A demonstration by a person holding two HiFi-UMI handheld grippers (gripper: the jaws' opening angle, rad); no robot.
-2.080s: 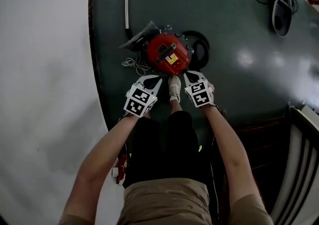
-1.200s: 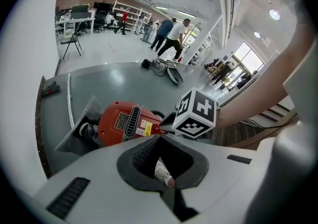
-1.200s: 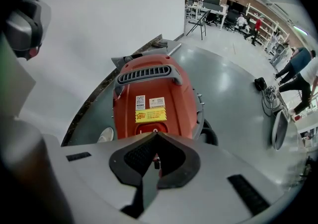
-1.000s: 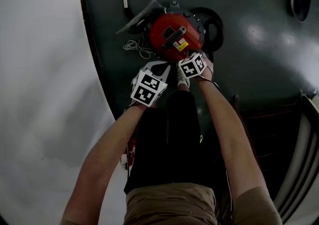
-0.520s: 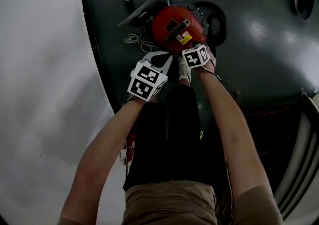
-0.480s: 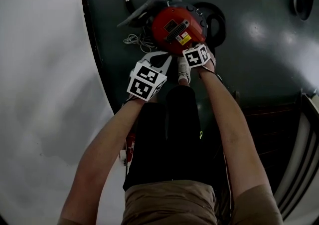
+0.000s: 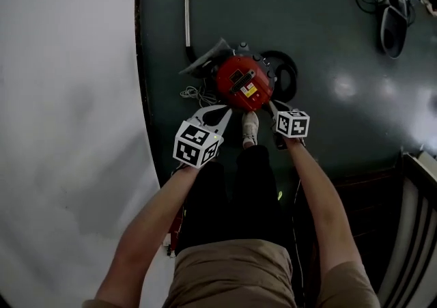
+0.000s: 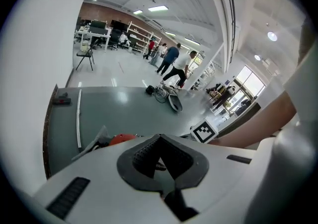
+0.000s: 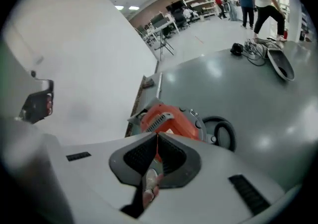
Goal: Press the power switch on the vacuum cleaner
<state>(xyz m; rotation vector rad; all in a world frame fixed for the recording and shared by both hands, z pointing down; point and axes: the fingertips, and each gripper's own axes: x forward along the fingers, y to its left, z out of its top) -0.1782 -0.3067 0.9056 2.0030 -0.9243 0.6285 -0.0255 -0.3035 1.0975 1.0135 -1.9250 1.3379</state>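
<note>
Red vacuum cleaner (image 7: 244, 82) sits just ahead of the left claw (image 7: 224, 110) and right claw (image 7: 272, 104), both closed and empty.

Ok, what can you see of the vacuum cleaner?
The vacuum cleaner is a round red canister, seemingly plastic, with a dark grille and a yellow label on top. It stands on the dark floor. A black hose loops at its right, and a grey cord lies at its left. The right gripper, shut, points at its near edge; contact unclear.

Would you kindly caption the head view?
Left gripper and right gripper, both shut, poised beside the red vacuum cleaner.
</note>
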